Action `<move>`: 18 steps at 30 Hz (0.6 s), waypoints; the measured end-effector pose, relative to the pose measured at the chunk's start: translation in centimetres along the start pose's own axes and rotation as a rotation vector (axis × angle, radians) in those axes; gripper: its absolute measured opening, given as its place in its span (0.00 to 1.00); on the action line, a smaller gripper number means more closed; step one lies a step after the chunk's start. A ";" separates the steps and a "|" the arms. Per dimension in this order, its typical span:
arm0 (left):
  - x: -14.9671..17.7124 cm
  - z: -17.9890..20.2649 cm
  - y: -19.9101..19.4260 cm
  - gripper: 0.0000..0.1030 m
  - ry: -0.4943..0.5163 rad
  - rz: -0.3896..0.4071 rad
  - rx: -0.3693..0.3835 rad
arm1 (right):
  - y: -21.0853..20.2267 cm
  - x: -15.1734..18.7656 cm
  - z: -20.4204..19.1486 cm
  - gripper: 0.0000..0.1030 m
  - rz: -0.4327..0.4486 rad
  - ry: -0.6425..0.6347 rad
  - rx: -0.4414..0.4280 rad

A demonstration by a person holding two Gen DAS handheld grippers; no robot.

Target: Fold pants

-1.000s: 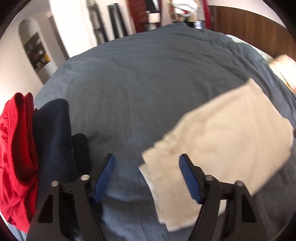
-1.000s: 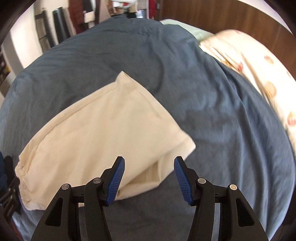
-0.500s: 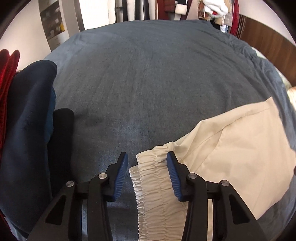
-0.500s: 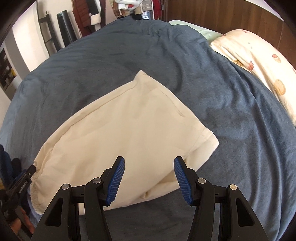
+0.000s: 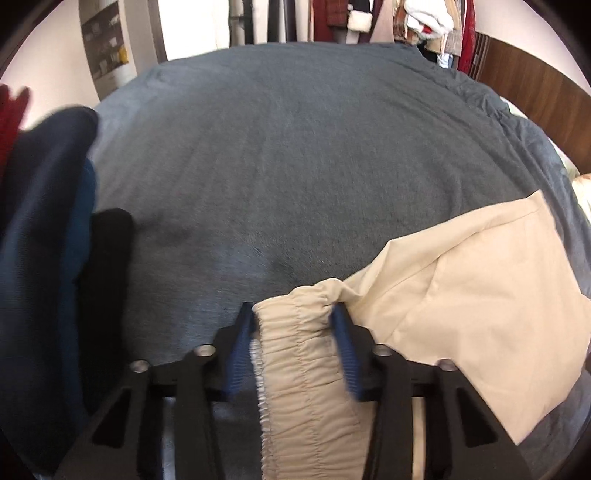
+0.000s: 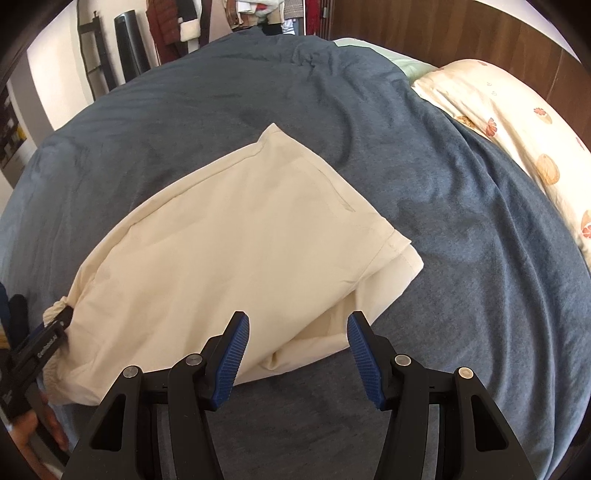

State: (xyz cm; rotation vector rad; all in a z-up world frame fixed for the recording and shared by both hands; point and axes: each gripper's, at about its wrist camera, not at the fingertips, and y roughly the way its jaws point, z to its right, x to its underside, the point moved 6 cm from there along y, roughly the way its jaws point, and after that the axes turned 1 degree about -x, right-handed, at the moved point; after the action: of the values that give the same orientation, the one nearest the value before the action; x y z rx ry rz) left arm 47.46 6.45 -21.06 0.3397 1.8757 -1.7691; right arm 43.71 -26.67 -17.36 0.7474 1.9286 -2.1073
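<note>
Folded cream pants (image 6: 236,236) lie on a blue-grey bedspread (image 6: 461,229). In the left wrist view their gathered elastic waistband (image 5: 299,347) sits between the blue pads of my left gripper (image 5: 293,317), which touch it on both sides, jaws narrowed around it. The rest of the pants (image 5: 480,295) spread to the right. My right gripper (image 6: 297,325) is open and empty, hovering over the near folded edge of the pants. The left gripper (image 6: 55,325) shows at the waistband in the right wrist view.
A stack of dark blue, black and red folded clothes (image 5: 48,258) lies at the left. A patterned pillow (image 6: 509,122) lies at the right by a wooden headboard (image 6: 461,33). Hanging clothes (image 5: 388,18) stand beyond the bed's far edge.
My left gripper moved onto the waistband and its jaws narrowed around it, bunching the elastic. My right gripper stayed open and moved slightly nearer the pants' folded edge.
</note>
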 end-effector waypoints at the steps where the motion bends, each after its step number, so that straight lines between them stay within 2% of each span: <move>1: 0.0 -0.3 -0.7 0.38 -0.016 0.005 -0.002 | 0.0 0.0 0.2 0.54 -0.002 0.010 -0.005; 5: 0.7 -0.1 -0.8 0.43 0.008 -0.024 -0.034 | 0.0 0.0 1.4 0.54 -0.005 0.059 -0.014; 9: 0.0 1.3 -0.2 0.55 0.103 -0.029 -0.068 | 0.3 0.2 1.8 0.54 -0.008 0.037 0.021; 11: -0.7 2.0 -1.4 0.70 0.137 0.005 -0.079 | 0.0 0.3 1.6 0.54 0.003 0.026 0.011; 14: -1.7 2.1 -4.5 0.80 0.148 0.095 -0.110 | -0.4 0.4 2.2 0.54 0.019 0.047 -0.018; 16: -1.8 2.5 -6.6 0.82 0.171 0.143 -0.119 | -0.5 0.4 2.9 0.54 0.020 0.072 -0.038; 18: -1.2 3.8 -8.6 0.82 0.223 0.169 -0.067 | -0.4 0.4 3.6 0.53 0.014 0.084 -0.065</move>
State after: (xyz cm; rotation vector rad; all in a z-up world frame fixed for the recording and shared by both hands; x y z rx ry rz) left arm 44.71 2.01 -13.14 0.6733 1.9874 -1.6073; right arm 42.35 -30.07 -17.07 0.8470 2.0177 -2.0254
